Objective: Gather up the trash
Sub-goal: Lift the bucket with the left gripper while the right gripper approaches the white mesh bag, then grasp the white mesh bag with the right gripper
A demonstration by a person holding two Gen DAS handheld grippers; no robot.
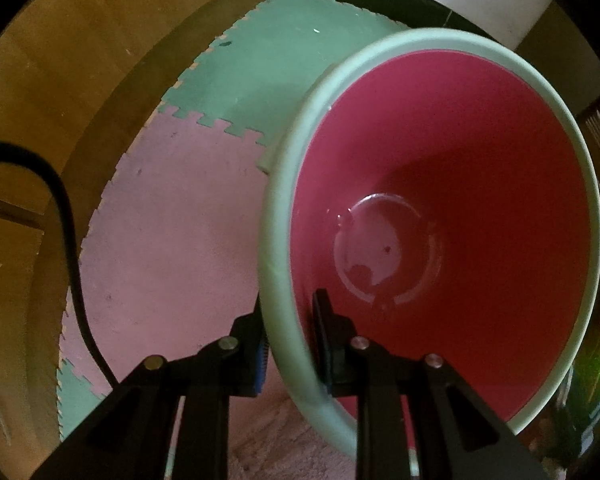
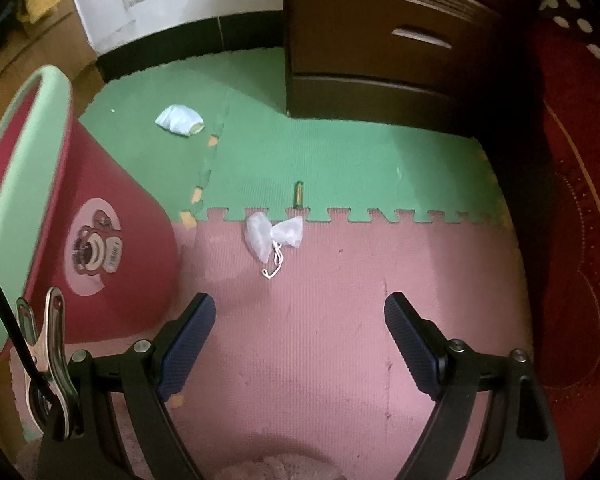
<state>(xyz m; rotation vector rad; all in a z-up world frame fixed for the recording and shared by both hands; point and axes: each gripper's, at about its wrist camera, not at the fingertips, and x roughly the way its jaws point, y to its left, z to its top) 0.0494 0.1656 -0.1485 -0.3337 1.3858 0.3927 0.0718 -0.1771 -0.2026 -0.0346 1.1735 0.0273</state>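
- While the left gripper point(image 1: 289, 344) clamps the pale-green rim of one red plastic bin point(image 1: 440, 200), the right gripper point(image 2: 300, 336) hangs spread wide, holding nothing, over the pink foam mat point(image 2: 340, 320).
- One white mesh pouch point(image 2: 273, 234) lies at the pink mat's far edge.
- One small brass cylinder point(image 2: 298, 194) and one crumpled blue tissue point(image 2: 179, 120) lie beyond, on the green foam mat point(image 2: 360, 168).

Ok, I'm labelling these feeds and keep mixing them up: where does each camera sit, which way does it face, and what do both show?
Left wrist: on the left hand-held gripper, looking down into the empty bin; its fingers pinch the bin's green rim.
Right wrist: on the right hand-held gripper, angled down over the mat toward a white pouch, a tissue and a drawer unit; its fingers are apart and empty.
Shared: the bin and the pink-and-green mat.
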